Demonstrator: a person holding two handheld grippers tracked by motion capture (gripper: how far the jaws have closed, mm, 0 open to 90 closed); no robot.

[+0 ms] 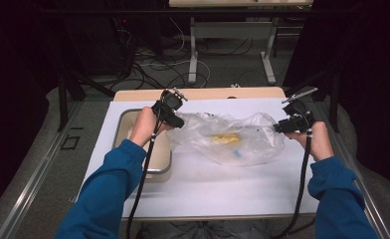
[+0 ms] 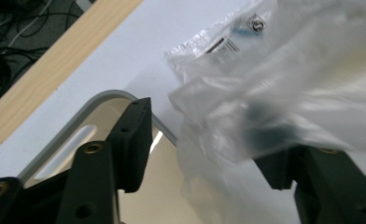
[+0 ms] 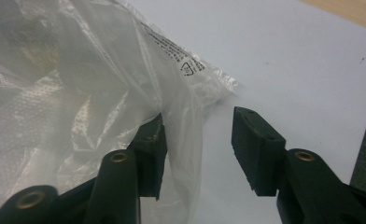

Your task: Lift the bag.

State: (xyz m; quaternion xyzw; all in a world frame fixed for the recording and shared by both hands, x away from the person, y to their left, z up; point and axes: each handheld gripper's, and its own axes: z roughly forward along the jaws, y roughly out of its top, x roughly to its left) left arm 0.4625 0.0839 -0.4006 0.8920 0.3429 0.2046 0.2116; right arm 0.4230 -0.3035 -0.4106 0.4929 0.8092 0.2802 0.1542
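Observation:
A clear, crumpled plastic bag [image 1: 233, 137] lies on the white table top with something yellow [image 1: 226, 139] inside it. My left gripper [image 1: 179, 121] is at the bag's left end and my right gripper [image 1: 278, 128] at its right end. In the left gripper view the left gripper [image 2: 204, 149] is open; the bag [image 2: 284, 88] drapes over its right jaw and partly fills the gap. In the right gripper view the right gripper [image 3: 200, 149] is open; the bag's printed edge [image 3: 125, 93] covers the left jaw and the right jaw stands bare.
A shallow metal tray [image 1: 121, 122] sits at the table's left, under my left hand; its rounded rim [image 2: 73, 123] runs just behind the left jaw. The table's wooden far edge [image 1: 208, 93] lies behind the bag. Cables and table legs cover the floor beyond.

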